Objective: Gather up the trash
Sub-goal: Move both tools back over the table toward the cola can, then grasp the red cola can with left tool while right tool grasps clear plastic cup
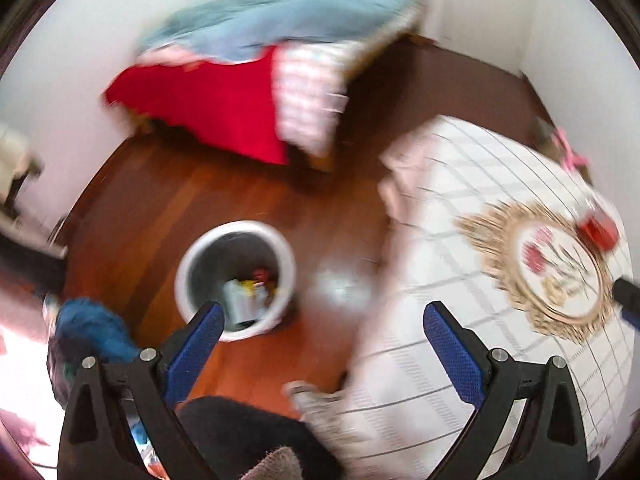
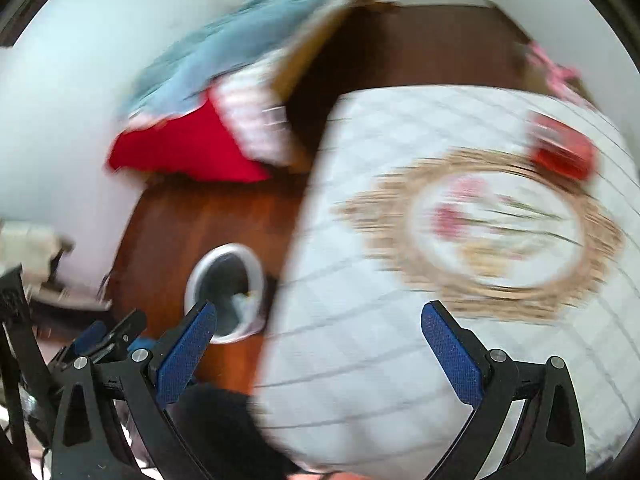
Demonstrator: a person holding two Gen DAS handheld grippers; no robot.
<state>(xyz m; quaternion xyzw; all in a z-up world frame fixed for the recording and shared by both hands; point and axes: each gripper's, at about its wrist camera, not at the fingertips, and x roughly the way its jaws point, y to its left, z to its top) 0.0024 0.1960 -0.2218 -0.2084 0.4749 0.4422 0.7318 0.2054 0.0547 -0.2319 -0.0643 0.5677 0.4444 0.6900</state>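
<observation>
At seven o'clock below the left gripper (image 1: 322,322), fingers spread and empty, sits the white bin (image 1: 236,280) holding scraps. Toward two o'clock from the right gripper (image 2: 318,322), likewise spread wide, lies a red wrapper (image 2: 562,152) on the tablecloth (image 2: 360,320), probably next.

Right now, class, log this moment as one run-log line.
left tongs: open, empty | right tongs: open, empty | bin: on floor, trash inside | red item: on table | frames blurred
</observation>
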